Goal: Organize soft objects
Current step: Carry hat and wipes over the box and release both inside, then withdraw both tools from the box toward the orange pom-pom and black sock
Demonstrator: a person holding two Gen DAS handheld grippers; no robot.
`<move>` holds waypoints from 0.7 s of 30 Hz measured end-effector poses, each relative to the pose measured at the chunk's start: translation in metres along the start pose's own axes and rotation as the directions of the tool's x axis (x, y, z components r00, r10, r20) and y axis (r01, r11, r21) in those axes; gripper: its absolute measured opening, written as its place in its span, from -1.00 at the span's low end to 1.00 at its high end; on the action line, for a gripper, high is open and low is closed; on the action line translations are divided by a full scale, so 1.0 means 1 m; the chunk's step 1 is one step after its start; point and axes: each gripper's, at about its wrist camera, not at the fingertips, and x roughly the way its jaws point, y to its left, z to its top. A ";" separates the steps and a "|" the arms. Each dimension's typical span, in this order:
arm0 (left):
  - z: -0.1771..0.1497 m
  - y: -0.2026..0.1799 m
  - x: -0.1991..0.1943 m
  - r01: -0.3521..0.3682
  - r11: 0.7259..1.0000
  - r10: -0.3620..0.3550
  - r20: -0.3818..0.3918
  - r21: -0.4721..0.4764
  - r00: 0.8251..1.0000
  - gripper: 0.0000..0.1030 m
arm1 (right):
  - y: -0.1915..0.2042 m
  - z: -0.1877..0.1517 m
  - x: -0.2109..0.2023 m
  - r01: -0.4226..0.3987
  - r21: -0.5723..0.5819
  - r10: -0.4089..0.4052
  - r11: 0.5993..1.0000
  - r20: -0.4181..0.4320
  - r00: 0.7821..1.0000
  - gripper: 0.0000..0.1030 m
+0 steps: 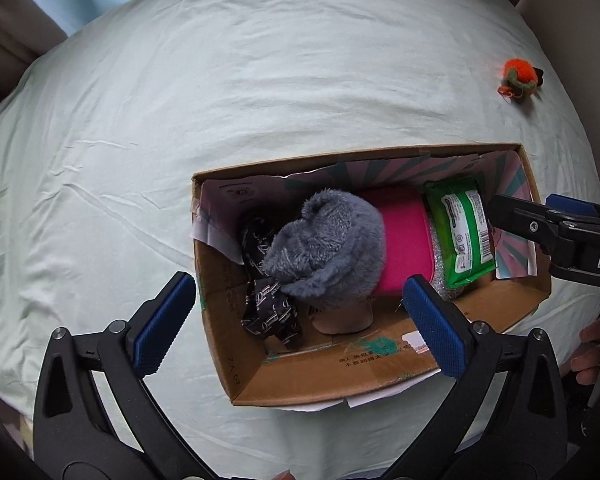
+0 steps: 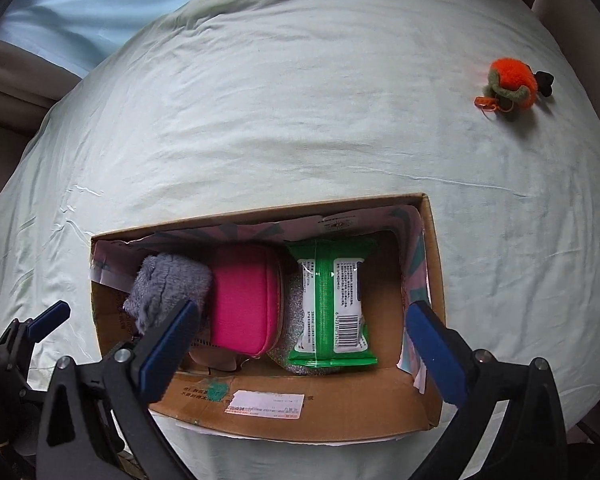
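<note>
An open cardboard box (image 1: 236, 368) (image 2: 434, 264) stands on the bed. Inside lie a grey fluffy item (image 1: 328, 248) (image 2: 166, 292), a pink pouch (image 1: 406, 248) (image 2: 246, 304), a green wipes pack (image 1: 460, 236) (image 2: 332, 304) and a black patterned cloth (image 1: 270, 312). An orange plush toy (image 1: 518, 78) (image 2: 512, 82) lies on the sheet at the far right, outside the box. My left gripper (image 1: 300, 328) is open and empty above the box's near left part. My right gripper (image 2: 300, 348) is open and empty above the box's near right part; it also shows in the left wrist view (image 1: 540, 224).
The bed is covered by a pale green wrinkled sheet (image 1: 260, 80) (image 2: 300, 100). A light blue cover (image 2: 80, 12) lies at the far left edge. Beige furniture borders the bed at left and far right.
</note>
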 end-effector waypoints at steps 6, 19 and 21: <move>-0.005 0.002 -0.020 -0.014 1.000 0.014 0.038 -0.013 0.999 1.00 | 0.001 -0.003 -0.014 0.003 -0.018 -0.003 1.000 0.019 1.000 1.00; -0.034 0.008 -0.142 -0.013 0.997 0.031 0.245 -0.076 0.969 1.00 | 0.021 -0.031 -0.128 0.022 -0.122 0.008 0.992 0.234 0.972 1.00; -0.041 0.010 -0.165 -0.005 0.996 0.030 0.286 -0.088 0.958 1.00 | 0.023 -0.039 -0.150 0.025 -0.126 0.009 0.992 0.266 0.964 1.00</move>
